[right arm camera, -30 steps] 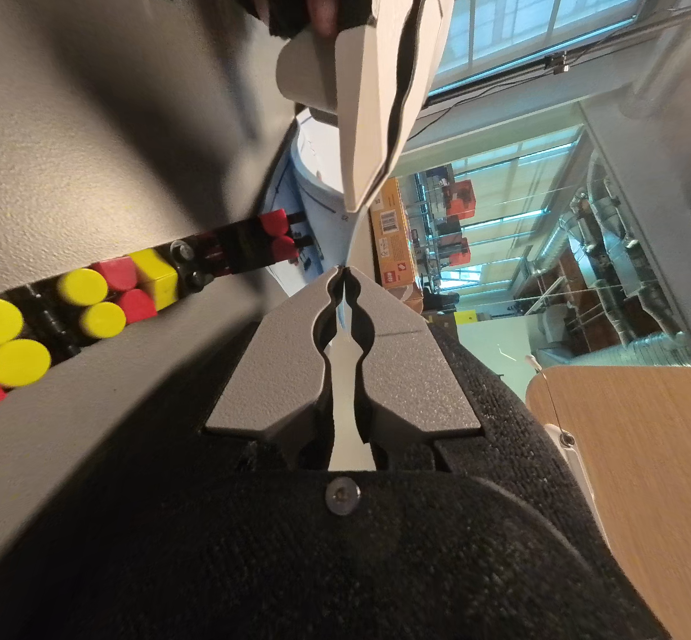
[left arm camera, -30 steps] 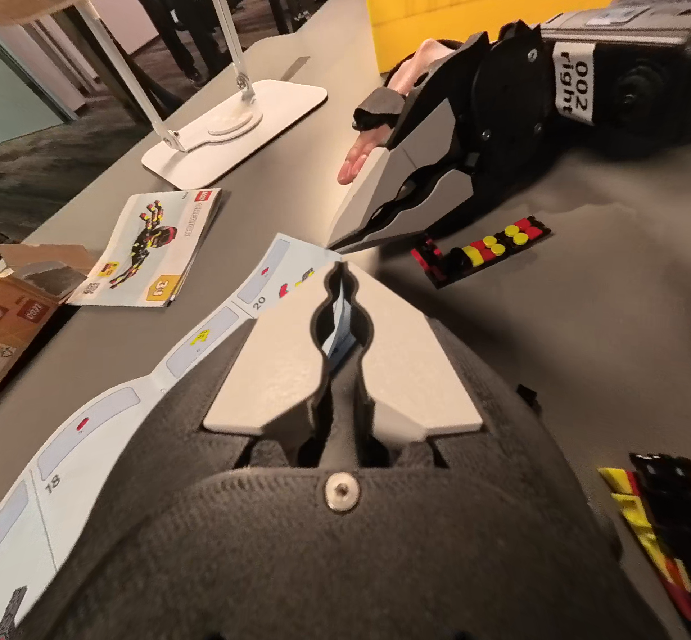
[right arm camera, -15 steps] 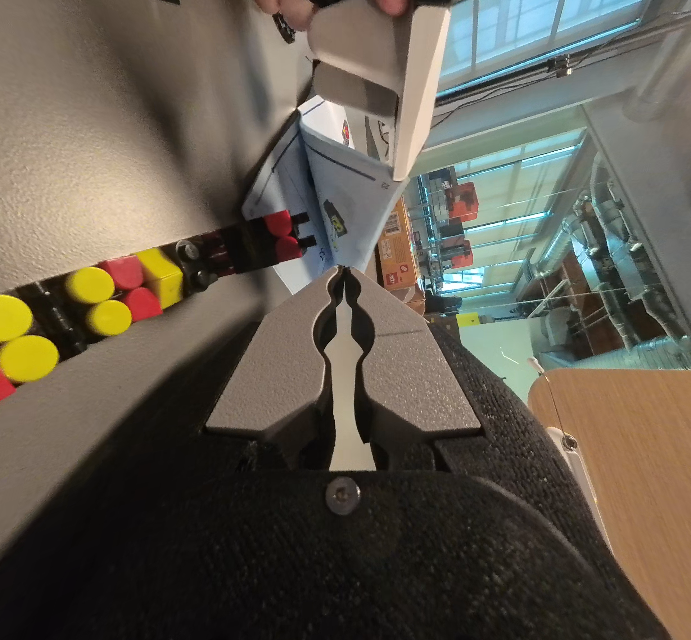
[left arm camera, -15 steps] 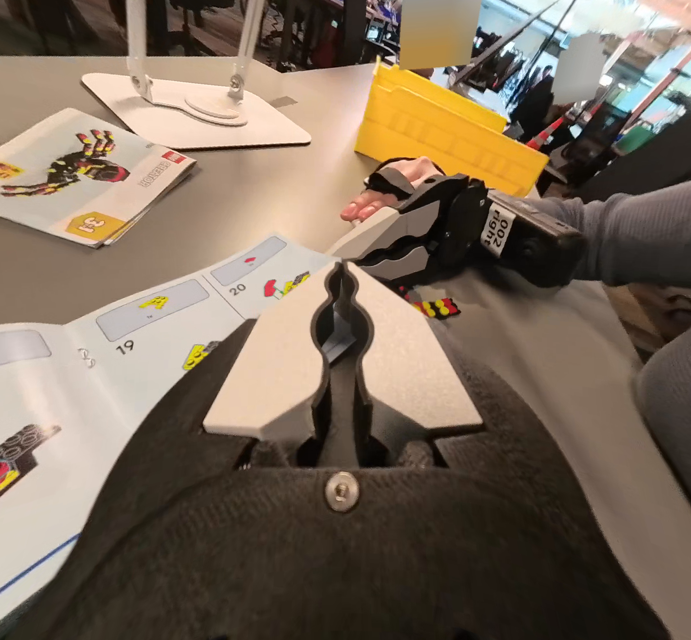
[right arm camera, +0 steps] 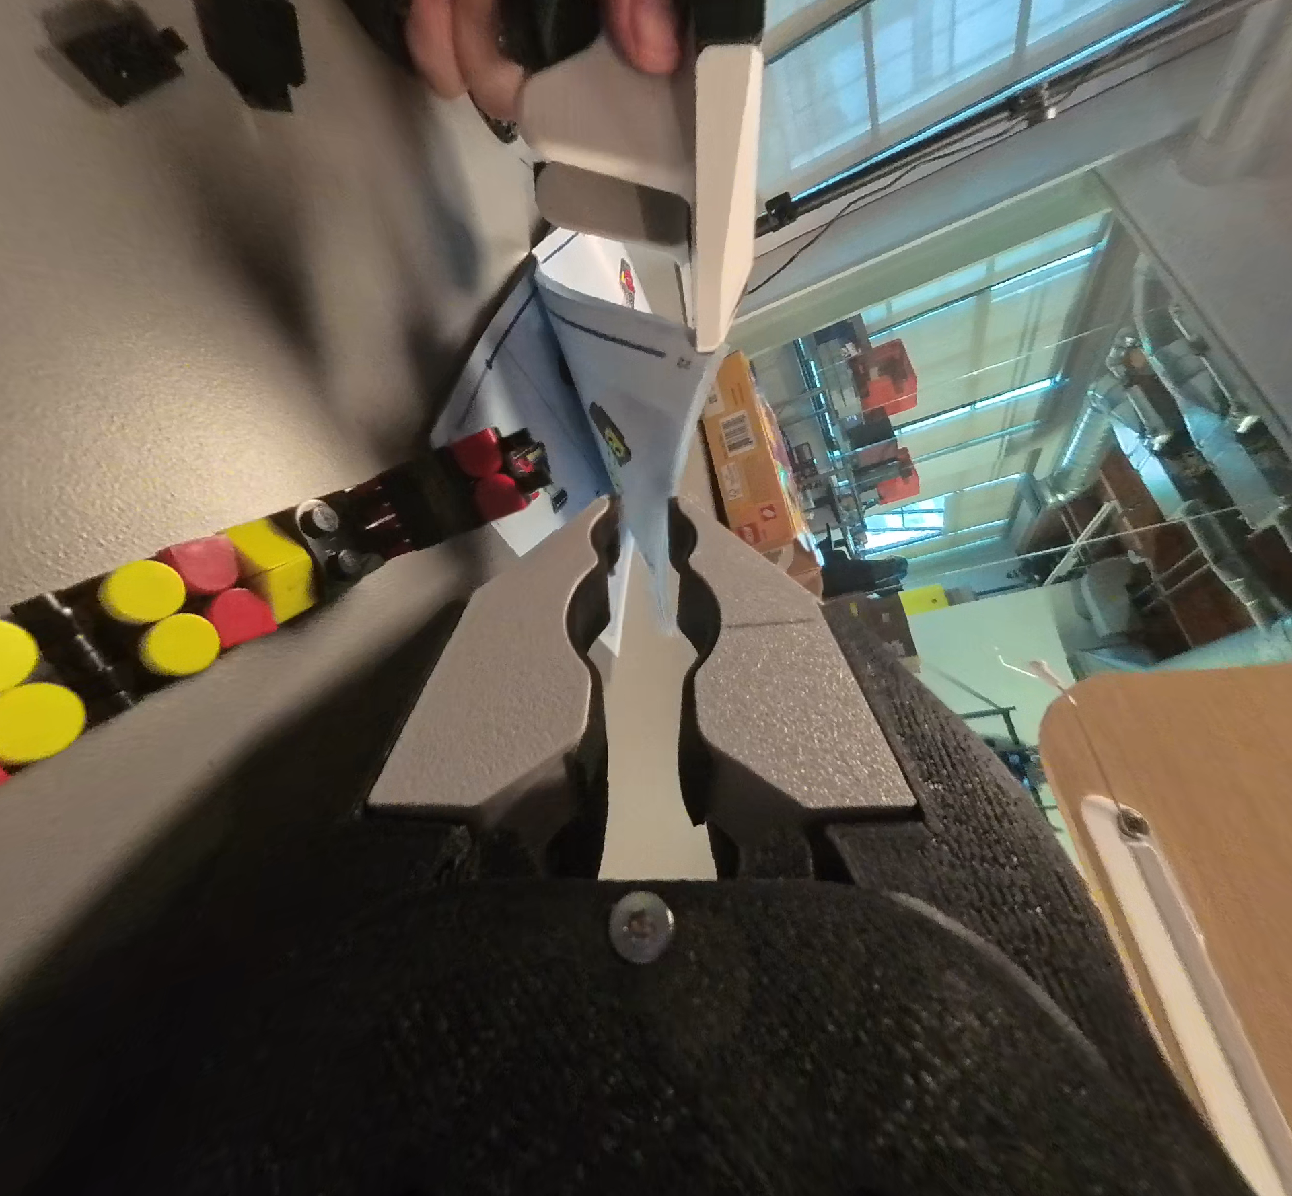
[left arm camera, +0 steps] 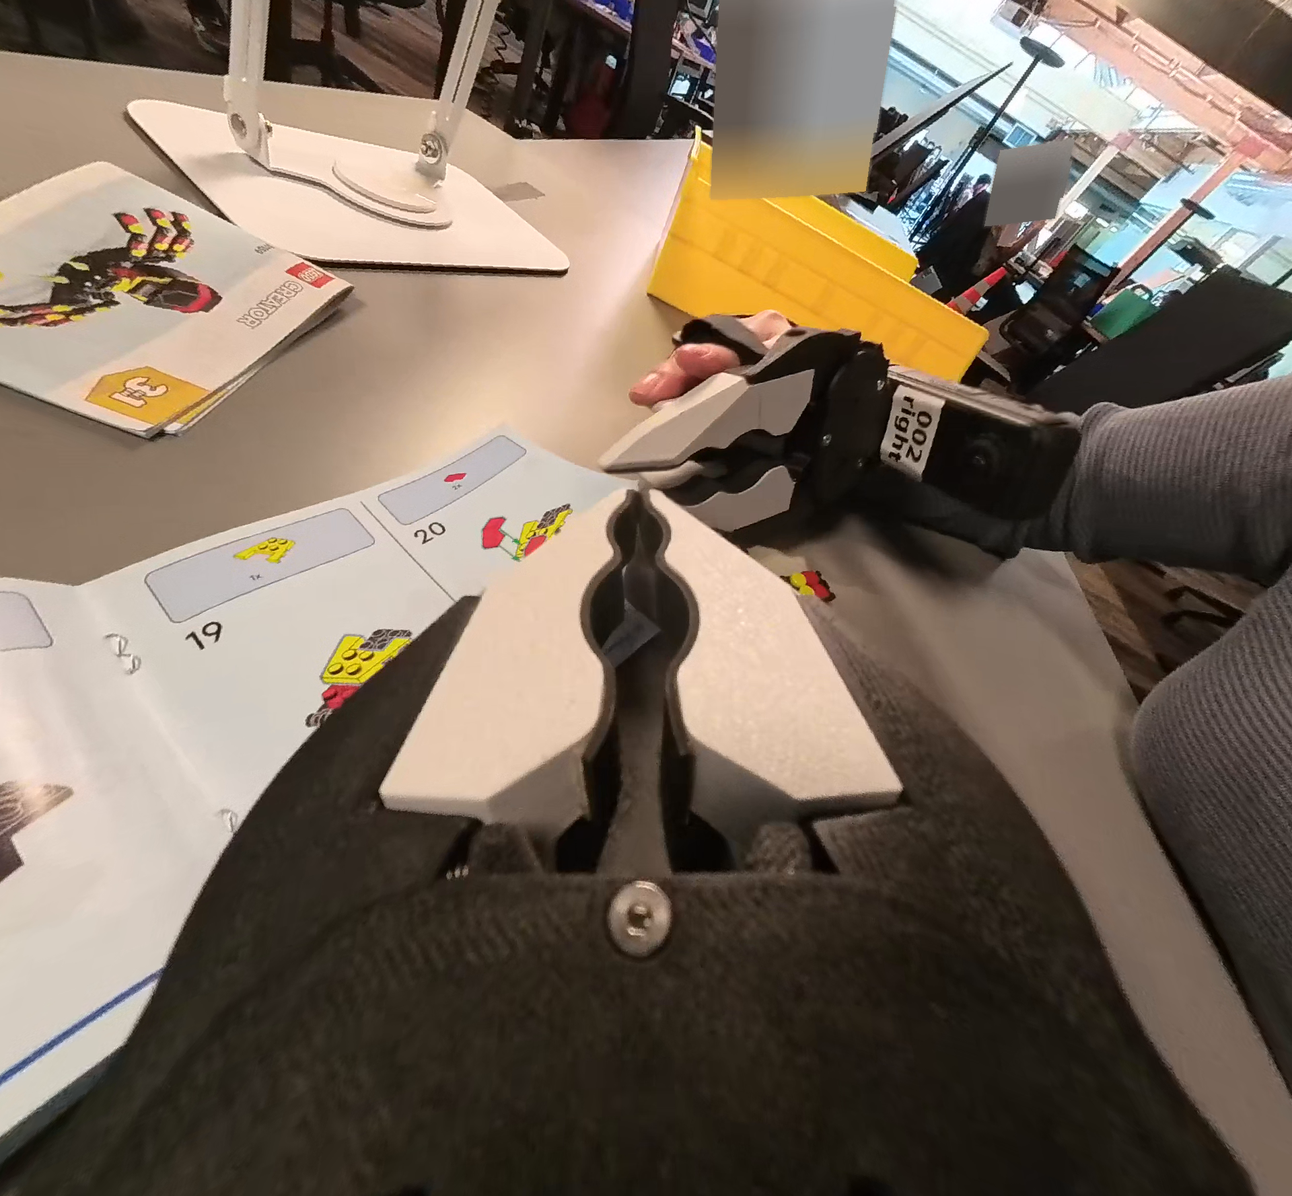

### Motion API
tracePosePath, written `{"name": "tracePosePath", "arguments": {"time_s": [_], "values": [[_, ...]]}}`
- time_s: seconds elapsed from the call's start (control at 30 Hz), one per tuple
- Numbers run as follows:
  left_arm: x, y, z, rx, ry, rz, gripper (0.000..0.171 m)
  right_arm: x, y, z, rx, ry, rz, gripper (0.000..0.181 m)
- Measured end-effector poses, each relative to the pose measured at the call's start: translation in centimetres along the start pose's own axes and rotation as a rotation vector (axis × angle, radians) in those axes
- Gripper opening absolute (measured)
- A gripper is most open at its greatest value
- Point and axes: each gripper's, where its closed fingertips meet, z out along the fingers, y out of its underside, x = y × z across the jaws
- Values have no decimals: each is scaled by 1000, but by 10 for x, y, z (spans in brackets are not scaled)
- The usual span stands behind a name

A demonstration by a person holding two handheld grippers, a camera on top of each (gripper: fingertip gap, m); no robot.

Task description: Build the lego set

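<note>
My left gripper (left arm camera: 635, 498) is shut on a corner of a page of the open instruction booklet (left arm camera: 280, 603) and holds that page up off the grey table. In the right wrist view the lifted page (right arm camera: 629, 387) hangs from the left gripper (right arm camera: 706, 341) above. My right gripper (right arm camera: 642, 509) is slightly open, with the page's lower edge between its jaws. It also shows in the left wrist view (left arm camera: 622, 472), just beyond the left fingertips. A long black lego model with yellow and red pieces (right arm camera: 210, 603) lies on the table beside the right gripper; only a bit of it shows in the left wrist view (left arm camera: 811, 584).
A second, closed booklet (left arm camera: 161, 324) and a white stand base (left arm camera: 349, 212) lie at the far left. A yellow bin (left arm camera: 804, 282) stands behind the right hand. Loose black lego pieces (right arm camera: 119, 51) lie farther along the table. A cardboard box (right arm camera: 748, 456) sits beyond the booklet. Across from one pair of fingers to the other is roughly 4 cm.
My left gripper has lifted the page and swung up. My right gripper was shut and has opened slightly, and the page's edge now sits between its jaws.
</note>
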Motion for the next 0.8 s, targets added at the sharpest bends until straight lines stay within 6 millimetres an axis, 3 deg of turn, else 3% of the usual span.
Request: {"name": "tracePosePath", "arguments": {"time_s": [0.33,0.8], "values": [[5,2,4,-13,16,6,0,-3,2,2,-24,-6,-26,3],[-7,-7,-2,66,-15,-76,0,-7,2,2,-21,-29,-34,0]]}}
